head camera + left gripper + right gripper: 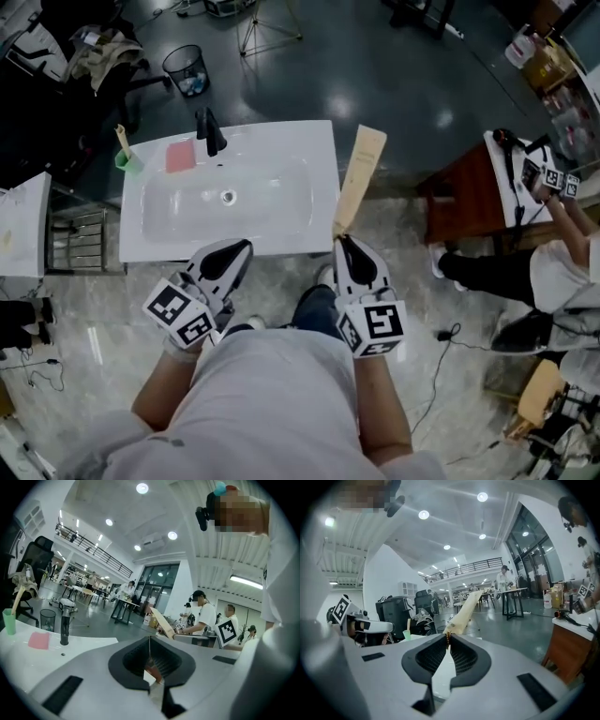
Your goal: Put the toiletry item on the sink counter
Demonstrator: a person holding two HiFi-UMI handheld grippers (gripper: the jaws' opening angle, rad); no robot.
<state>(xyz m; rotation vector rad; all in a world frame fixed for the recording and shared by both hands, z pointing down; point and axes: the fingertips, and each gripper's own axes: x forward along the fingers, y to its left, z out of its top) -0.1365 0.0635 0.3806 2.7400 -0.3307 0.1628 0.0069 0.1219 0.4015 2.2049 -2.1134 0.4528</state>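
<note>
A long, flat, cream toiletry tube (361, 178) sticks out forward from my right gripper (339, 240), which is shut on its near end. The tube hangs beside the right edge of the white sink counter (281, 137). In the right gripper view the tube (464, 611) rises away from the closed fingertips of my right gripper (448, 637). My left gripper (246, 247) hovers at the counter's front edge, shut, and I see nothing in its grip. In the left gripper view, my left gripper (150, 640) shows its jaws meeting at the tip.
On the counter stand a black faucet (211, 131), a pink block (180, 157) and a green cup (127, 160) with a stick in it. A bin (186, 70) is behind. A wooden cabinet (466, 192) and a seated person (553, 272) are to the right.
</note>
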